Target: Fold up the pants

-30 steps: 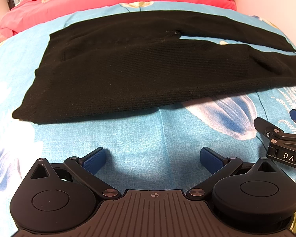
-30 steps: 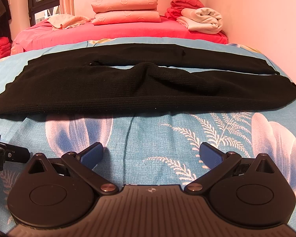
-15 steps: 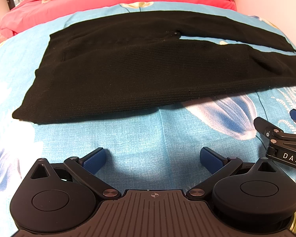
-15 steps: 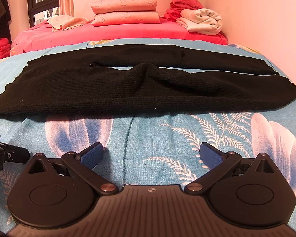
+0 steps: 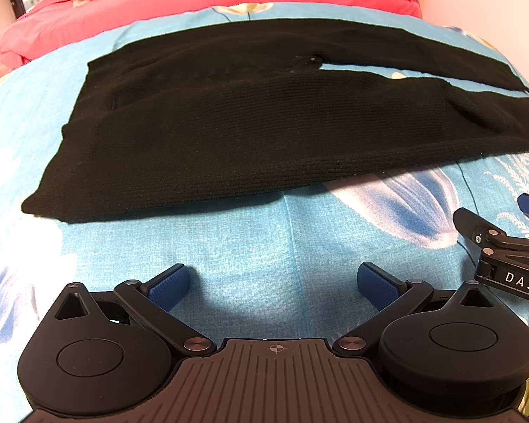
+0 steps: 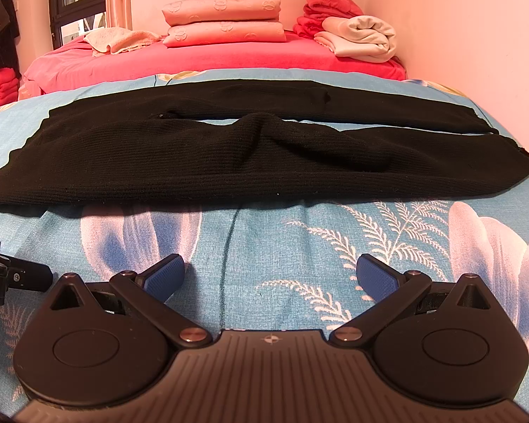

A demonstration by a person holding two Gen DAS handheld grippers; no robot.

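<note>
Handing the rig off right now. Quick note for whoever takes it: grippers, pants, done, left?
Left gripper: open, empty, low over the blue floral bedspread, short of the pants.
Right gripper: open, empty, also short of the near edge.
Black pants: laid flat across the bedspread, waist toward the left, legs toward the right with a narrow gap between them. The near leg has a raised wrinkle.
Done: pants spread out; no fold visible.
Left: the whole fold. Probably grasp the near edge and bring the near leg over the far one, then fold lengthwise.
</note>
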